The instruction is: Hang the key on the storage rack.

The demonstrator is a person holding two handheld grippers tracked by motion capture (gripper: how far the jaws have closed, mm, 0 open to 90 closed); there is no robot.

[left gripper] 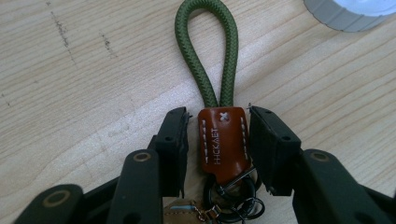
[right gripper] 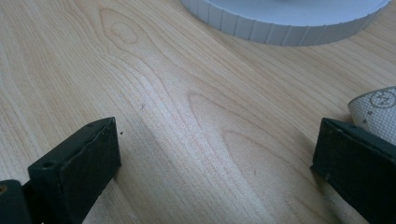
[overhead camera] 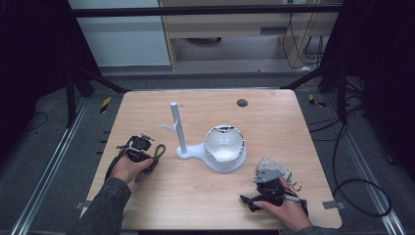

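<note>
L gripper (left gripper: 219,140) is sitting low on the table (overhead camera: 147,196) w/ jaws partly open, straddling the brown leather tab (left gripper: 223,140) of a keychain strap. Small gaps are showing on both sides of the tab, so the pads aren't clamping it, nothing is gripped. The tab is reading "HICKAET" in stitched letters. The olive green cord loop (left gripper: 206,51) is running out from the tab's top, lying flat on the wood and pointing away from the jaws. Metal key rings (left gripper: 233,196) are hanging off the tab's near end, between the jaw bases. In high view the loop (overhead camera: 157,152) is lying just beside the L hand (overhead camera: 128,166), toward the white stand.

R gripper (right gripper: 215,163) is resting w/ jaws wide open, nothing but bare wood between them. A white mesh-textured item (right gripper: 376,112) is peeking out just behind its right-side jaw; can't tell if touching. In high view the R hand (overhead camera: 284,210) is holding it near the table's front right, a crumpled grey-white piece (overhead camera: 271,165) just ahead of it.

Mid-table: white stand (overhead camera: 183,147) w/ an upright post and short side branch, and a white bowl-shaped piece (overhead camera: 224,144) sitting on its round ribbed base. A dark round spot (overhead camera: 242,103) is showing near the far edge.
</note>
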